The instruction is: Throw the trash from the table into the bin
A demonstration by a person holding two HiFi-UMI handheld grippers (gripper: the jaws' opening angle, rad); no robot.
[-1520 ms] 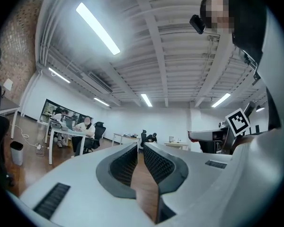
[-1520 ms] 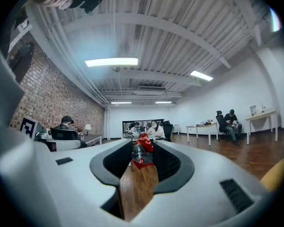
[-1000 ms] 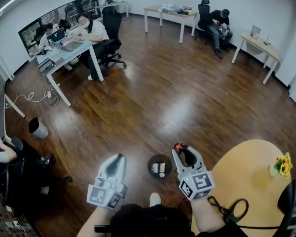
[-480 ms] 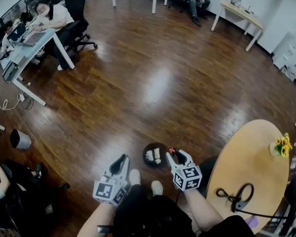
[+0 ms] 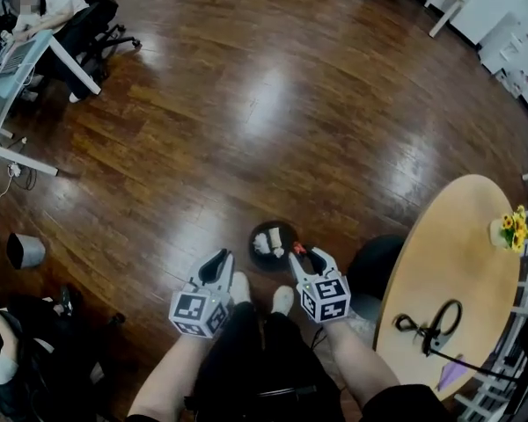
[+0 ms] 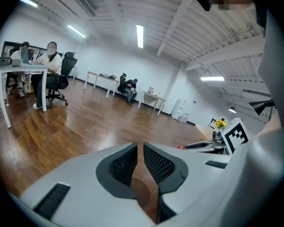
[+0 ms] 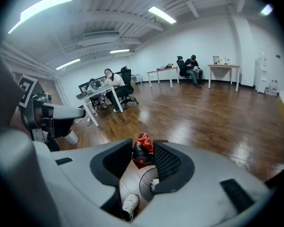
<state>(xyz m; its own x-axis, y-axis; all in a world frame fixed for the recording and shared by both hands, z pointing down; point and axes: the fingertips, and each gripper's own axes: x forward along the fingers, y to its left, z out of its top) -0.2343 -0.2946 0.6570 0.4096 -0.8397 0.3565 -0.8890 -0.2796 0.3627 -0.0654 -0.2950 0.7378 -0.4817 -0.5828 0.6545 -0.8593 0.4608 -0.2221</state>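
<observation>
The right claw (image 5: 302, 255) is clamped on a crumpled red-and-black wrapper (image 7: 141, 145), held just at the four-o'clock rim of the bin (image 5: 273, 225). To make the drop clean, I judge the claw should ease toward eleven o'clock until the wrapper hangs over the bin's middle, then open wide. The wrapper looks light and could cling to a pad or drift past the rim. White scraps (image 5: 263, 244) already lie inside.

The left claw (image 5: 218, 260) is all but closed with nothing in it, at the bin's seven o'clock and out of the way. The person's shoes (image 5: 240, 287) stand just beside the bin at six o'clock. The round counter (image 5: 458, 236) sits at three o'clock, carrying a flower pot (image 5: 509, 232) and a black cable (image 5: 431, 331). A small grey bin (image 5: 22, 251) stands well apart at nine o'clock.
</observation>
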